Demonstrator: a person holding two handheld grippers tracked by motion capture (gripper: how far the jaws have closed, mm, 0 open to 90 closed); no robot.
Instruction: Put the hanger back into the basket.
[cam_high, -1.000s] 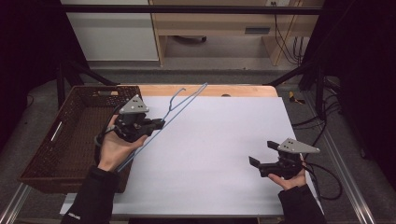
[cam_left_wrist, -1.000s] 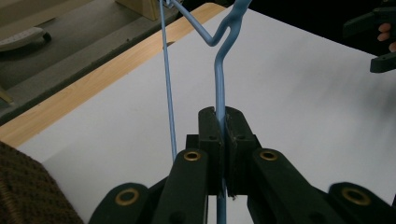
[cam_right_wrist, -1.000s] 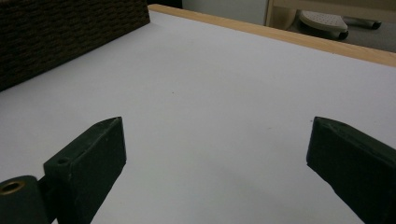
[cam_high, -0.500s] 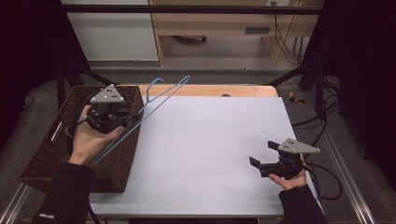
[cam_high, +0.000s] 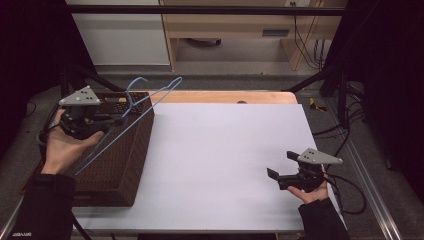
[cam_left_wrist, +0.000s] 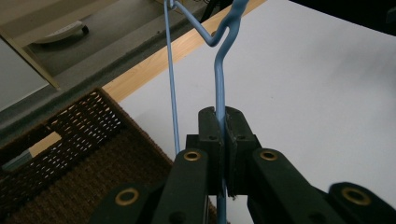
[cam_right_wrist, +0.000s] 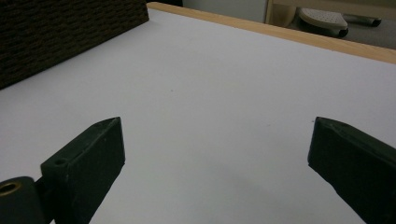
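A light-blue wire hanger (cam_high: 151, 97) hangs in the air over the dark brown wicker basket (cam_high: 125, 165) at the table's left edge. My left gripper (cam_high: 118, 120) is shut on the hanger's wire, held above the basket. In the left gripper view the jaws (cam_left_wrist: 220, 122) pinch the blue hanger (cam_left_wrist: 218, 79) just below its hook bend, with the basket (cam_left_wrist: 79, 140) beneath. Low at the front right of the white table (cam_high: 225, 145), my right gripper (cam_high: 282, 165) is open and holds nothing. Its own view shows the right gripper (cam_right_wrist: 215, 154) with its jaws wide apart over bare table.
The basket's woven wall (cam_right_wrist: 60, 32) shows at the far left of the right gripper view. A wooden strip (cam_high: 225, 96) runs along the table's back edge. Cables (cam_high: 350, 190) trail off the right side, and black frame posts stand at both back corners.
My left gripper has carried the hanger leftward off the table top and now holds it above the basket. The right gripper has stayed where it was, open.
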